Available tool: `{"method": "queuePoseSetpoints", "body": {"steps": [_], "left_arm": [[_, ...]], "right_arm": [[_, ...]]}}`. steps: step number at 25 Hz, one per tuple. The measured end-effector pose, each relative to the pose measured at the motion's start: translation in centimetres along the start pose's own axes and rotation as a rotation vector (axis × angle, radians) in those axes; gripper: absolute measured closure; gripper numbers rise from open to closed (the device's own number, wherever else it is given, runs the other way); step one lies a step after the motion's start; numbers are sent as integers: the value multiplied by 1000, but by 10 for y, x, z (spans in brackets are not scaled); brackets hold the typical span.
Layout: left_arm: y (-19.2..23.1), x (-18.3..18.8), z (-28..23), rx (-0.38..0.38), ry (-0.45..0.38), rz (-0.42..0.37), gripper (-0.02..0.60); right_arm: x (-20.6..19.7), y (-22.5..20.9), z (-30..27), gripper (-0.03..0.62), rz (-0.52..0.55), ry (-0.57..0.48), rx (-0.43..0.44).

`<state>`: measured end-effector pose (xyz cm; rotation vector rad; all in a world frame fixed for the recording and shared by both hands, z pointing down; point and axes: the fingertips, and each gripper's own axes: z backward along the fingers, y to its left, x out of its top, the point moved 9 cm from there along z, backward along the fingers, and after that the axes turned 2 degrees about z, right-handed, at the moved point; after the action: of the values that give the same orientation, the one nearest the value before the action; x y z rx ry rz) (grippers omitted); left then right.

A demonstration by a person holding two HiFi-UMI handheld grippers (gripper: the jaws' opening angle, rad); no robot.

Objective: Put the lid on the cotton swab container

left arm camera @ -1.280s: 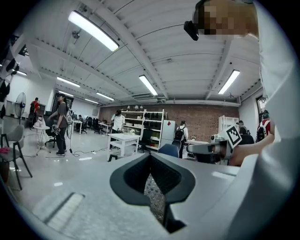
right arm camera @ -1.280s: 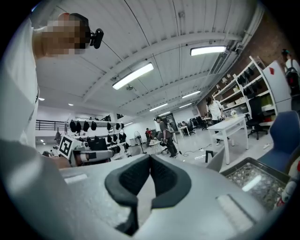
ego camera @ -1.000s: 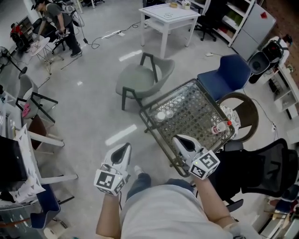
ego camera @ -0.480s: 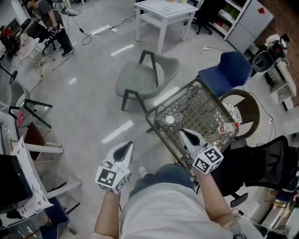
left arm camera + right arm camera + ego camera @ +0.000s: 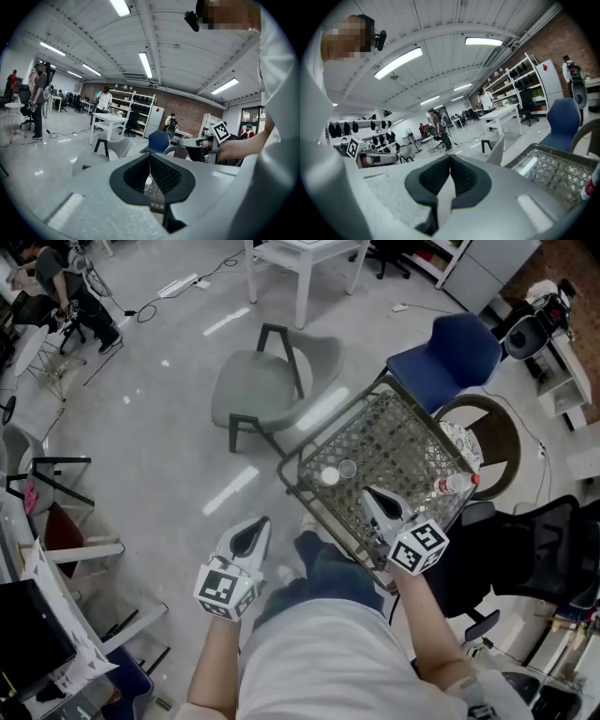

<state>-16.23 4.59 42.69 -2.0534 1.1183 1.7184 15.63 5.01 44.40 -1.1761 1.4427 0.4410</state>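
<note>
In the head view a small table [image 5: 398, 437] with a patterned mesh top stands ahead of me. On its near left part lie a white round lid [image 5: 327, 476] and, just right of it, a small clear round container [image 5: 348, 468]. My right gripper [image 5: 369, 496] is shut and empty, over the table's near side, a short way right of the container. My left gripper [image 5: 256, 527] is shut and empty over the floor, left of the table. The left gripper view shows shut jaws [image 5: 150, 158]. So does the right gripper view [image 5: 450, 160], beside the table's top [image 5: 553, 171].
A bottle with a red cap [image 5: 454, 484] lies at the table's right side. A grey chair [image 5: 262, 390] stands left of the table, a blue chair [image 5: 450, 348] behind it, a round-backed wooden chair [image 5: 499, 442] and a black office chair [image 5: 534, 559] to its right.
The head view has swung, so the table now sits a little lower and left in it. Both grippers stay shut and empty; the right one reaches slightly further over the table.
</note>
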Motion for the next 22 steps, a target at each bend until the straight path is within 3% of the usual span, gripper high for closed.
{"method": "queuePoseSetpoints", "body": {"steps": [7, 16, 22], "left_arm": [[14, -6, -65, -59, 109, -5, 572], [35, -40, -136, -108, 285, -24, 571], [47, -71, -173, -108, 382, 13, 571]], "right_arm": [[-18, -54, -22, 591, -76, 47, -47], [-55, -109, -56, 587, -146, 143, -71], [-84, -136, -77, 568, -186, 214, -70]]}}
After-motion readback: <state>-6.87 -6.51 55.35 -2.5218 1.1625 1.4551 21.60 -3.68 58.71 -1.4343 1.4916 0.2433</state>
